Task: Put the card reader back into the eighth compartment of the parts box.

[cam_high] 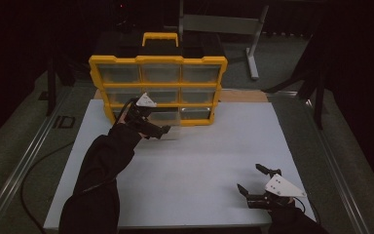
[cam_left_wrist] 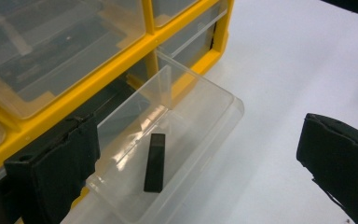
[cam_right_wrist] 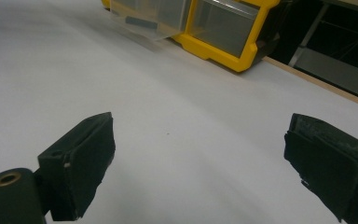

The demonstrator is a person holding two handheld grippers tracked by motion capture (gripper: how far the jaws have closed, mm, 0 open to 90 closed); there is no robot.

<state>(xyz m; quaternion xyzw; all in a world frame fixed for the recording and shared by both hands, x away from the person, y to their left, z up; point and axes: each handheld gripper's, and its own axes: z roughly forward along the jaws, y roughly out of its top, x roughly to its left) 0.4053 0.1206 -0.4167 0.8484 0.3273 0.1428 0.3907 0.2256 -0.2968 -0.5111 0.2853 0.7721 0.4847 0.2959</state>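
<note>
Black block — inside clear drawer

Left gripper reaching forward, jaws wide, right gripper low, jaws apart

blocked: organizer rear + pulled drawer | free: table mid/front

We are seeing a white table top lying over a wooden board whose edge is showing at the far side. A grey metal stand is standing behind it, and a black cable is trailing across the grey floor.
</note>
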